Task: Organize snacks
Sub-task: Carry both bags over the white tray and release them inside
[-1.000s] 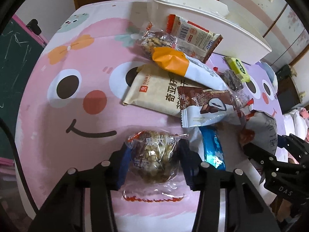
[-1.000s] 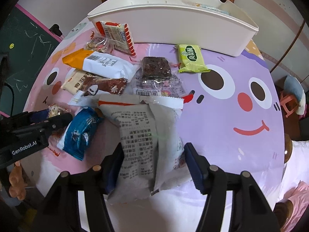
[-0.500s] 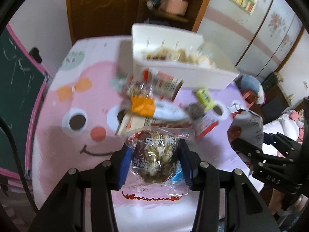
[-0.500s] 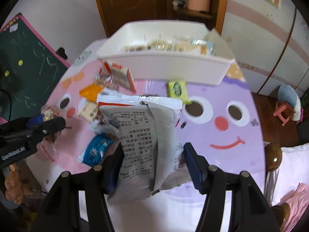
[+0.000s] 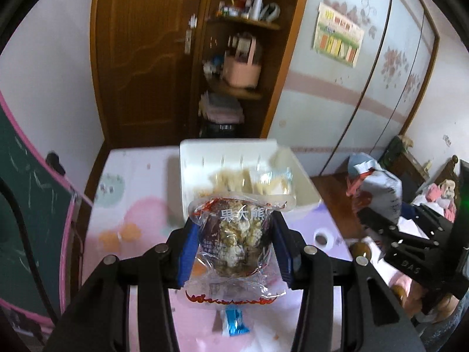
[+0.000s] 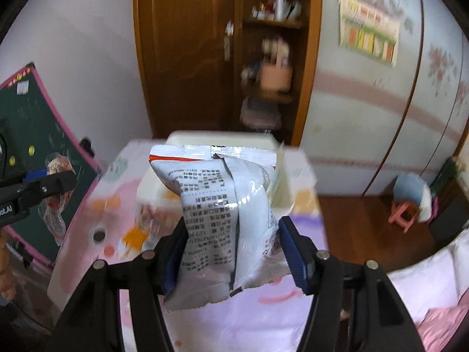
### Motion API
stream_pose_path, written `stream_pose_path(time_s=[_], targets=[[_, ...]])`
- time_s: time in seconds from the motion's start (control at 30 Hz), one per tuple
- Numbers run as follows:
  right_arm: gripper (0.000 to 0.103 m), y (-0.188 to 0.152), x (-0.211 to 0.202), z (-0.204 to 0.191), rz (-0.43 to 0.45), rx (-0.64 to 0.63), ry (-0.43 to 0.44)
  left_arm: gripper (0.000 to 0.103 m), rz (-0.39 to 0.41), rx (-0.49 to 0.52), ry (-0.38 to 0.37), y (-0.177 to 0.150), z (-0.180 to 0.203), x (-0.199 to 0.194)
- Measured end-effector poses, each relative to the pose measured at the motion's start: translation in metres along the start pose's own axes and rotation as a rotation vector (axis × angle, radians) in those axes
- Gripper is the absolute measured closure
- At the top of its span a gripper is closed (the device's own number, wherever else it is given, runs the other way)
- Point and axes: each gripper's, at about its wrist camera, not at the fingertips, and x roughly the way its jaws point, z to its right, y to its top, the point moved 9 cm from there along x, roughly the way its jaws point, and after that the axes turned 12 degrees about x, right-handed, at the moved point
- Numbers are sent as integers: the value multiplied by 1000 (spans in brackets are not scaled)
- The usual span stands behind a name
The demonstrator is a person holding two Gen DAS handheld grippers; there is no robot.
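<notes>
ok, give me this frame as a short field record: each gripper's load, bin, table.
left gripper: shut on clear-wrapped nut cluster snack, held in the air
right gripper: shut on grey printed foil snack bag, held in the air
white plastic bin: at the table's far end, pale packets already inside
pink and purple cartoon tablecloth: blue-wrapped snack lying below the left gripper

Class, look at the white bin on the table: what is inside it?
Inside the white bin lie pale, blurred snack packets, too smeared to name. The clear nut packet held in the left claw covers the bin's near part.
</notes>
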Motion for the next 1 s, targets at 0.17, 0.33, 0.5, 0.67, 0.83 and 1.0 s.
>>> stream_pose_path(time_s=[0.17,0.33,0.5,0.67,0.83,1.0], targets=[[42,71,-25,3,114,-7,-28,57,70,32,51,67,-6,-11],[42,123,-27,5,178,13,-45,57,107,36,90,118,-10,-3],[42,147,4,3,149,30,-54,57,77,39,111,140,-13,36],[42,135,58,-2,57,34,-54,57,12,47,119,133,-18,90],[42,106,116,-3,-61,41,-57,57,-101,50,115,107,-25,153],[42,77,165,-4,-163,34,-83,55,-207,27,122,79,-35,209]])
